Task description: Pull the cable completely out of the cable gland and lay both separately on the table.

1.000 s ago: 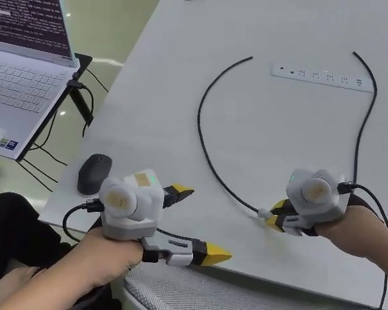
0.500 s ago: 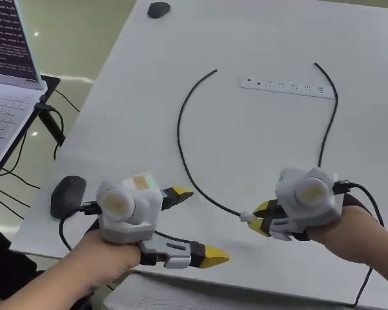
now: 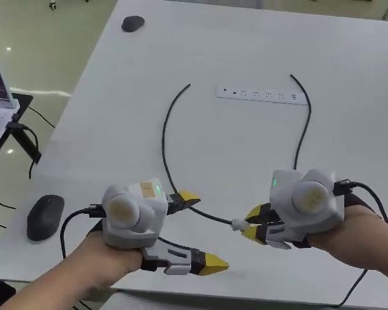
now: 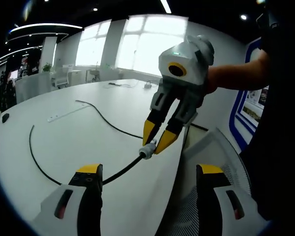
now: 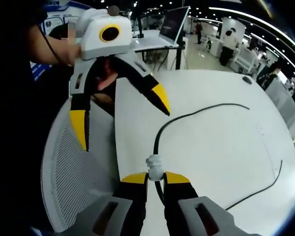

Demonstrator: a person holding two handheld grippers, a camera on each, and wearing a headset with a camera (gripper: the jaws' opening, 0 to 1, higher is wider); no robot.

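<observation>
Nearest the person, the left gripper [image 3: 202, 230] stood with its jaws spread wide and held nothing. Just beyond it, the right gripper [image 3: 248, 223] had its jaws narrowed onto the white cable gland [image 3: 235, 225], at the near edge of the table [image 3: 116, 129]. The black cable [image 3: 163, 145] was threaded through the gland. From the gland it ran toward the left gripper and crossed the gap between that gripper's open jaws, closer to one jaw than the other. It then curved away across the table toward the power strip [image 3: 265, 95].

Beside the gland, the cable's long axis lay roughly along the line joining the two grippers. Judgement: the left gripper was nearer the free cable. Closing on it just beside the gland and drawing the grippers apart along that axis should extract it.
</observation>
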